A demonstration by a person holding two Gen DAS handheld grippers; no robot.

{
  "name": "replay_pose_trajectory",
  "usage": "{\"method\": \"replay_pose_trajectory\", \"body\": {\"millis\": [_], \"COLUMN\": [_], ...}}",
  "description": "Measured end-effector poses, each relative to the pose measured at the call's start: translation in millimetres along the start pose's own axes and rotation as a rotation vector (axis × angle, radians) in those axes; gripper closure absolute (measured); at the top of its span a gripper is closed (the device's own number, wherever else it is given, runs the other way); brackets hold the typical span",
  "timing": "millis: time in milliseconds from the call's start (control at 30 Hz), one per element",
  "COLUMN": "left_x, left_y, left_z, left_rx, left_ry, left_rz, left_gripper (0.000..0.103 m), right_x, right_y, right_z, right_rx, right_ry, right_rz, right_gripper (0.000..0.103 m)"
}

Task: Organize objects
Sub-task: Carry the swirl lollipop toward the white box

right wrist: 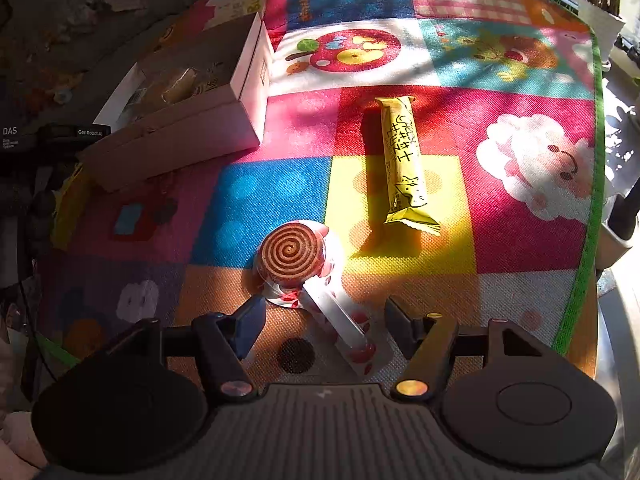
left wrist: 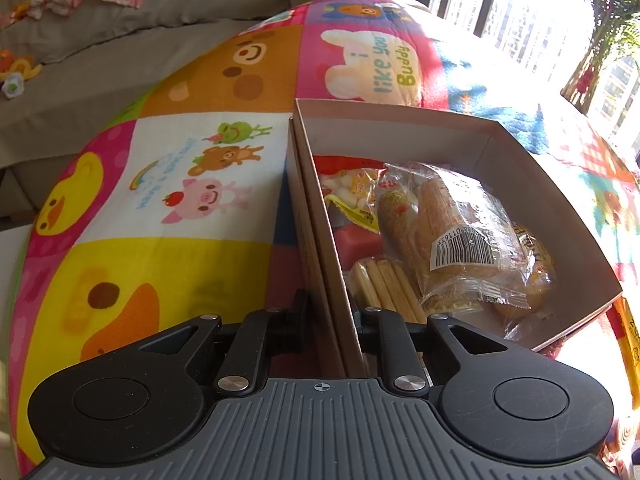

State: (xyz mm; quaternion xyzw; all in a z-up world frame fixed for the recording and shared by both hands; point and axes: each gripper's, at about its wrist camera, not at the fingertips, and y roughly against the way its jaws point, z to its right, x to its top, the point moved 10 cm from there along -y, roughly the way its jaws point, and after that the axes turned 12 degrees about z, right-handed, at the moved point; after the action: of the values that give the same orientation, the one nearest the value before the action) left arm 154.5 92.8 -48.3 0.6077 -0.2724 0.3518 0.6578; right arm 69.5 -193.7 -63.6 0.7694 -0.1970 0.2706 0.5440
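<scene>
An open cardboard box (left wrist: 400,128) lies on a colourful cartoon play mat (left wrist: 180,184). It holds a clear packet of baked rolls (left wrist: 460,240), biscuit sticks (left wrist: 384,284) and a yellow candy packet (left wrist: 352,196). My left gripper (left wrist: 330,320) is shut on the box's near side wall, one finger outside and one inside. In the right wrist view a wrapped spiral lollipop (right wrist: 290,256) lies on the mat, its stick between the wide-apart fingers of my right gripper (right wrist: 326,314). The pads do not press on it. A yellow snack bar (right wrist: 402,160) lies beyond it.
The box (right wrist: 248,92) shows again at the upper left of the right wrist view. The mat's green edge (right wrist: 592,200) runs down the right side, with a potted plant (right wrist: 600,12) past it. A grey sofa (left wrist: 120,40) strewn with clothes stands behind the mat.
</scene>
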Motion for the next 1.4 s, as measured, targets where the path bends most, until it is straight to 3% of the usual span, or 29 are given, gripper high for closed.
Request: {"method": "replay_pose_trajectory", "body": {"millis": [100, 133, 333, 633, 700, 733, 800, 900, 1133, 1400], "left_x": [0, 0, 0, 0, 0, 0, 0, 0, 1, 1], "left_y": [0, 0, 0, 0, 0, 0, 0, 0, -1, -1], "left_z": [0, 0, 0, 0, 0, 0, 0, 0, -2, -2], "left_rx": [-0.001, -0.002, -0.003, -0.002, -0.001, 0.000, 0.001, -0.001, -0.009, -0.015], "left_ry": [-0.001, -0.001, -0.001, -0.001, -0.001, -0.002, -0.004, -0.004, 0.002, 0.012], "left_rz": [-0.001, -0.002, -0.001, -0.002, -0.001, -0.002, -0.001, -0.001, 0.002, 0.008], "left_gripper": [0.085, 0.085, 0.085, 0.085, 0.085, 0.085, 0.085, 0.085, 0.085, 0.084], "right_x": [-5, -4, 10, 12, 12, 13, 15, 16, 37, 116], "right_y": [-1, -1, -12, -23, -23, -23, -19, -14, 9, 32], "right_z": [-31, -38, -30, -17, -19, -20, -21, -28, -59, -89], "right_rx": [0.141, 0.152, -0.089, -0.115, -0.125, -0.124, -0.094, -0.034, 0.038, 0.098], "right_ry": [-0.012, 0.015, 0.242, 0.199, 0.222, 0.227, 0.197, 0.140, 0.173, 0.211], "right_rz": [-0.021, -0.016, 0.063, 0.103, 0.105, 0.104, 0.091, 0.072, 0.117, 0.265], "right_gripper": [0.029, 0.029, 0.029, 0.027, 0.036, 0.046, 0.058, 0.058, 0.058, 0.058]}}
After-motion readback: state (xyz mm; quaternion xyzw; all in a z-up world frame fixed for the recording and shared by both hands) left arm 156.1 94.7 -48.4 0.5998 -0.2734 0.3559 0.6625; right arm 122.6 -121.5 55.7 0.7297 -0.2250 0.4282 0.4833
